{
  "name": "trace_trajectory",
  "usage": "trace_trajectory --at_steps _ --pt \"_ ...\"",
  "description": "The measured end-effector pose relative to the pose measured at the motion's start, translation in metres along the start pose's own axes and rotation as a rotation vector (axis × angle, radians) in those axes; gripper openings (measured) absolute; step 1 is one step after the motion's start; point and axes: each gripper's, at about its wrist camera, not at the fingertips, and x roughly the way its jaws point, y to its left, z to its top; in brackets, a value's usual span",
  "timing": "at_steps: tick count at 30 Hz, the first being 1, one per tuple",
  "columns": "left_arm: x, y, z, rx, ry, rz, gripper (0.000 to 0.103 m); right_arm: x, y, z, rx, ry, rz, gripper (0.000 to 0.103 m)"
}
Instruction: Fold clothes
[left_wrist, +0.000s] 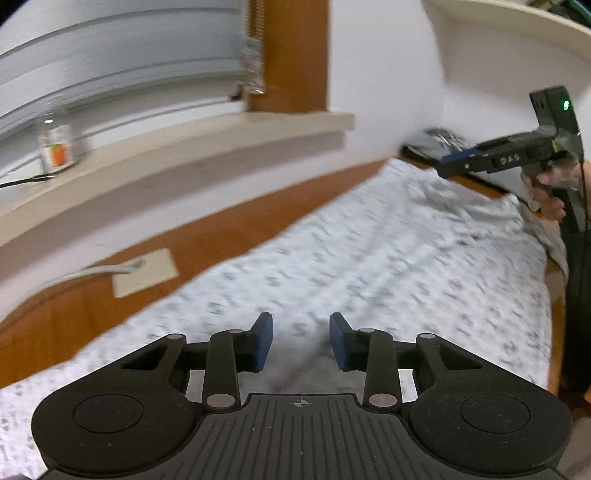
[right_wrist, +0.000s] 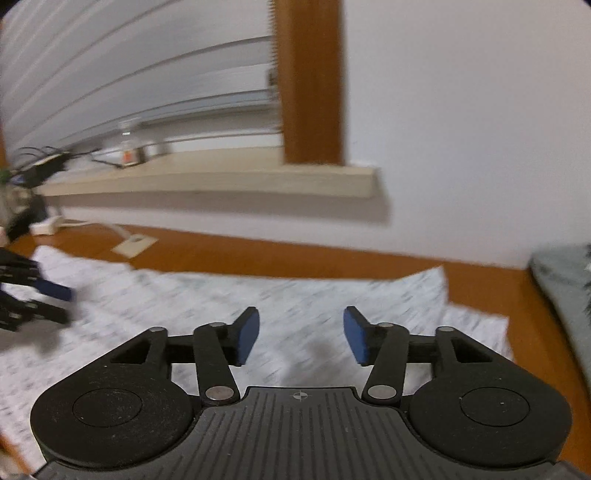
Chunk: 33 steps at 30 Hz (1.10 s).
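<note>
Cloth (left_wrist: 369, 258), white with a small grey print, is spread flat on the wooden tabletop (left_wrist: 92, 314) below the window sill (left_wrist: 184, 147). Nothing is held: the left gripper (left_wrist: 301, 341) and right gripper (right_wrist: 301, 336) are seen with fingers apart above it. Light, limp, crease-prone handling is expected; corners or hems are judged the best holds.

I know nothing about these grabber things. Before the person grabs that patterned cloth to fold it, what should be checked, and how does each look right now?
1. Left gripper open and empty: ok.
2. Right gripper open and empty: ok.
3. White patterned garment lying spread on the wooden surface: ok, some wrinkles.
4. Garment's far corner visible for grasping: ok.
5. Grey cloth clear of the garment: cannot tell.
6. Sharp view: not ok, both pictures blurred.
</note>
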Motion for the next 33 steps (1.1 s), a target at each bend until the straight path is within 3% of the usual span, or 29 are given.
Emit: trace_trajectory --at_steps 6,9,14,17,19,21,23,25,33 --pt "0.013 -0.002 -0.004 -0.006 0.030 0.015 0.037 -0.022 0.012 -0.032 -0.030 0.037 0.007 0.055" --pt "0.010 -0.002 -0.003 0.010 0.028 -0.002 0.003 -0.037 0.004 -0.049 -0.029 0.036 -0.023 0.057" --pt "-0.018 -0.014 0.002 0.026 -0.010 -0.002 0.004 -0.071 -0.018 -0.072 0.002 0.010 -0.094 0.061" --pt "-0.016 -0.017 -0.001 0.047 0.026 0.013 0.018 -0.087 -0.025 -0.084 0.021 -0.006 -0.118 0.071" --pt "-0.019 -0.010 -0.001 0.032 0.002 0.039 0.046 -0.098 -0.026 -0.094 0.022 -0.010 -0.145 0.072" --pt "-0.023 0.001 0.000 -0.003 -0.033 0.064 0.058 -0.106 -0.026 -0.103 0.031 -0.011 -0.171 0.073" --pt "-0.023 0.017 0.002 -0.047 -0.052 0.093 0.060 -0.111 -0.027 -0.112 0.039 -0.007 -0.194 0.077" --pt "-0.022 0.030 0.003 -0.068 -0.071 0.146 0.071 -0.116 -0.028 -0.120 0.046 -0.001 -0.216 0.077" --pt "-0.014 0.059 -0.009 -0.128 -0.086 0.206 0.072 -0.130 -0.031 -0.136 0.082 0.003 -0.262 0.079"
